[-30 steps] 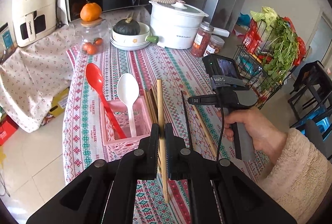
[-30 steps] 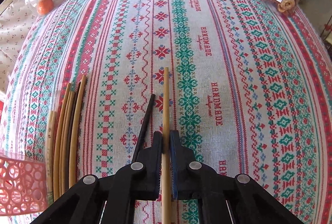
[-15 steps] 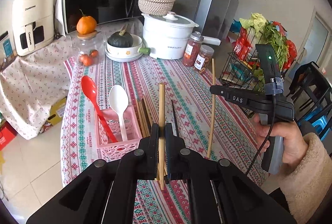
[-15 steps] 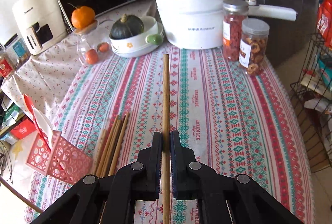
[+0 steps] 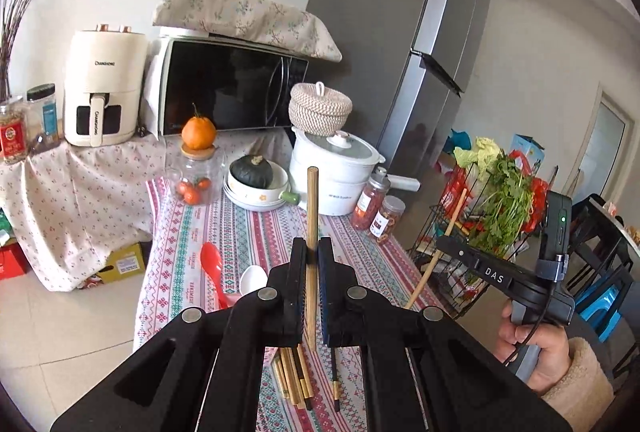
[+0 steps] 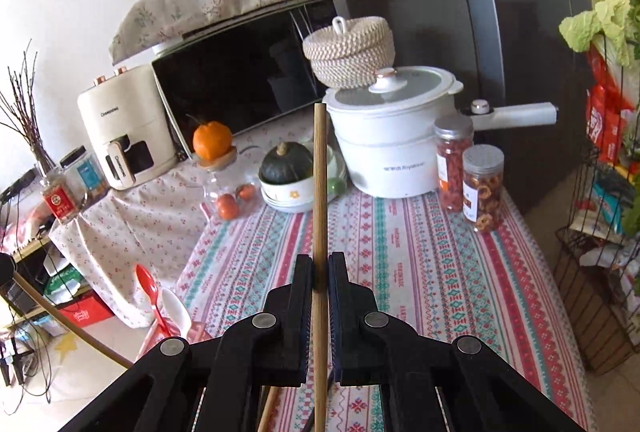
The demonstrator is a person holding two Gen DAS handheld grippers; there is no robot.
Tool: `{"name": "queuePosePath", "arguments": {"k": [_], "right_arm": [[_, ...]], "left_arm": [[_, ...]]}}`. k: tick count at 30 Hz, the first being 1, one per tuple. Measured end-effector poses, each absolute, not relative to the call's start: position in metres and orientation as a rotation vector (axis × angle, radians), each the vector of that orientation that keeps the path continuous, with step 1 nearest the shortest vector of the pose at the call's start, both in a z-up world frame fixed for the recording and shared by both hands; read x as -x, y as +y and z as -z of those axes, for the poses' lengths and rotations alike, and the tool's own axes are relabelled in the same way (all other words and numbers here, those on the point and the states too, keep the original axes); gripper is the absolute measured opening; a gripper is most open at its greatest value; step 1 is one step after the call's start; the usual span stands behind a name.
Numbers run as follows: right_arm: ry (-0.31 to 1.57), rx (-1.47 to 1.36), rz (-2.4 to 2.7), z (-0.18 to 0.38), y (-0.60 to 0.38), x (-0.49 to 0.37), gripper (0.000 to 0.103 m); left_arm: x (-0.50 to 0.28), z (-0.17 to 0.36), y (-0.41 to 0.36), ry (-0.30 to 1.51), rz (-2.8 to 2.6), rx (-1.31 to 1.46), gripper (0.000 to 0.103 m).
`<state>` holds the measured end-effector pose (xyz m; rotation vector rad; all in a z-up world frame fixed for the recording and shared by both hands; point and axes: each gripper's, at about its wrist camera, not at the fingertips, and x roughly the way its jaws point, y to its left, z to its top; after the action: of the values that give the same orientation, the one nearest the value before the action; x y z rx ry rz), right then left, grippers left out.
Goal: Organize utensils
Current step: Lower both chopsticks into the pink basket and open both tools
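My left gripper (image 5: 313, 256) is shut on a wooden chopstick (image 5: 312, 208) that stands up between its jaws, lifted above the table. My right gripper (image 6: 320, 268) is shut on another wooden chopstick (image 6: 320, 172), also raised; it shows at the right of the left wrist view (image 5: 440, 248). Several chopsticks (image 5: 294, 376) and one dark chopstick (image 5: 335, 376) lie on the patterned tablecloth below the left gripper. A red spoon (image 5: 212, 266) and a white spoon (image 5: 253, 278) stand in a pink basket (image 6: 196, 330) that is mostly hidden.
At the table's far end stand a white pot (image 6: 390, 148), two jars (image 6: 482, 188), a bowl with a dark squash (image 6: 286, 168) and a glass jar topped by an orange (image 6: 212, 140). A wire vegetable rack (image 5: 480, 232) stands to the right. A microwave (image 5: 228, 88) stands behind.
Both grippers have lifted and tilted up with their chopsticks, so the views now take in the wall and the fridge. The table has dropped lower in both views.
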<state>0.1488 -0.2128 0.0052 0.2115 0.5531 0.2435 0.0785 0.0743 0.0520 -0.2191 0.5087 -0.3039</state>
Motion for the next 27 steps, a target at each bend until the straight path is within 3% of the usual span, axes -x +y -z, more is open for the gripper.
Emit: {"name": "queuePosePath", "arguments": {"k": [7, 27], "right_arm": [[0.477, -0.212, -0.309, -0.023, -0.19, -0.141, 0.005], [0.399, -0.251, -0.472, -0.025, -0.112, -0.159, 0.005]], "left_arm": [[-0.086, -0.059, 0.101, 0.455, 0.219, 0.244, 0.005], [-0.144, 0.004, 0.116, 0.636, 0.093, 0.205, 0.005]]}}
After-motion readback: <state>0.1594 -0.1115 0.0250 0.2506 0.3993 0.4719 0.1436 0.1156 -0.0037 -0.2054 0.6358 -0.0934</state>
